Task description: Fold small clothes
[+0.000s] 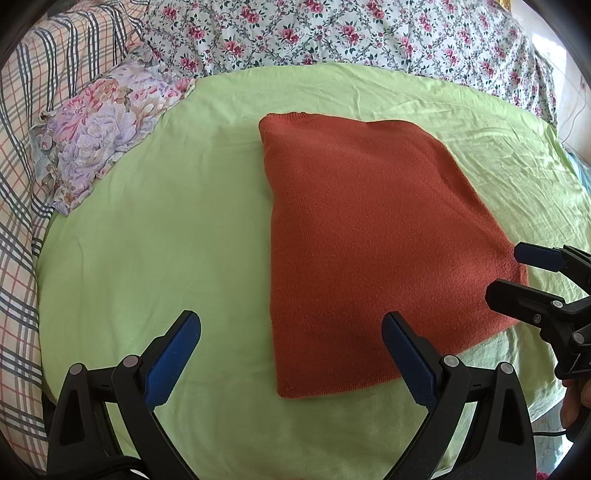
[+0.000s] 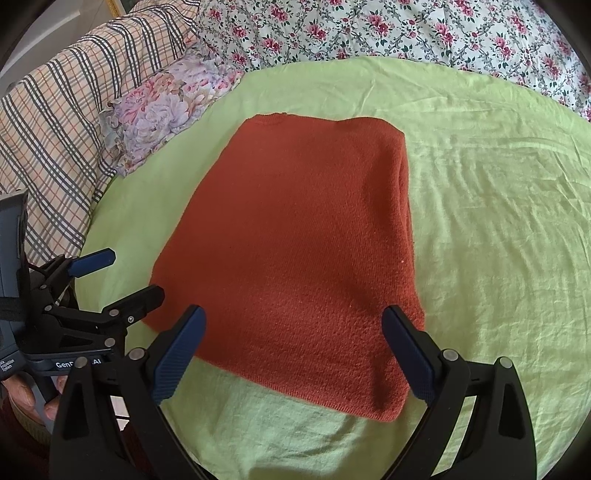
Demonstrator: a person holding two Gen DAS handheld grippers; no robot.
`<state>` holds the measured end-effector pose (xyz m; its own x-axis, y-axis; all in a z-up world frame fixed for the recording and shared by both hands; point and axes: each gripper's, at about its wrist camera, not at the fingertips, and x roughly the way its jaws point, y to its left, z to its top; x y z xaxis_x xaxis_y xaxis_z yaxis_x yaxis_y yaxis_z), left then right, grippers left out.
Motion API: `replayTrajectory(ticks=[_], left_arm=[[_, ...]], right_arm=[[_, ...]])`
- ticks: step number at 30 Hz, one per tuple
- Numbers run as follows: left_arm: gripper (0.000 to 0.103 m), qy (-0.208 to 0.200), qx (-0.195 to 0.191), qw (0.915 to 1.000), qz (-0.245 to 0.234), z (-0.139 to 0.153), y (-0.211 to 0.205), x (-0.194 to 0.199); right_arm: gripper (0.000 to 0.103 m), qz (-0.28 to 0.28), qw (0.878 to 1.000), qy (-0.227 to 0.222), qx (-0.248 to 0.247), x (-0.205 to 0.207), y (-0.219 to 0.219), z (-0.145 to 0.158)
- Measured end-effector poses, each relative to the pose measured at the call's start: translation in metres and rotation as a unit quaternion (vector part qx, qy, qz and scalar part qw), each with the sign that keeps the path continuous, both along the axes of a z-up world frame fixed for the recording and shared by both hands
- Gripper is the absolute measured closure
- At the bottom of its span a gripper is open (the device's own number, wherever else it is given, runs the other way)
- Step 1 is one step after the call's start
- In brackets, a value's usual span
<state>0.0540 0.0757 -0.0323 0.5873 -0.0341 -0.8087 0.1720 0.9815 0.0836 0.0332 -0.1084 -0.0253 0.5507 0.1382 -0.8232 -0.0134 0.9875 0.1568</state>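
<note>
A rust-orange knitted garment lies folded into a flat rectangle on the light green sheet; it also shows in the right wrist view. My left gripper is open and empty, hovering above the garment's near left corner. My right gripper is open and empty above the garment's near edge. The right gripper shows at the right edge of the left wrist view, open. The left gripper shows at the left of the right wrist view, open.
A floral pillow lies at the left of the green sheet. A plaid quilt runs along the far left. A flowered bedcover lies behind. The pillow also shows in the right wrist view.
</note>
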Motion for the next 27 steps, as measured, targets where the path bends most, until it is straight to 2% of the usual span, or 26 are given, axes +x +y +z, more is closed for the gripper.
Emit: replayTrajectory(ticks=[27], left_arm=[[0.004,-0.002,-0.002,1.0000,-0.003,0.0019,-0.0024,-0.0031]], right_arm=[[0.007,0.004,1.000,-0.004,-0.001,-0.0031,0.0001,0.0053]])
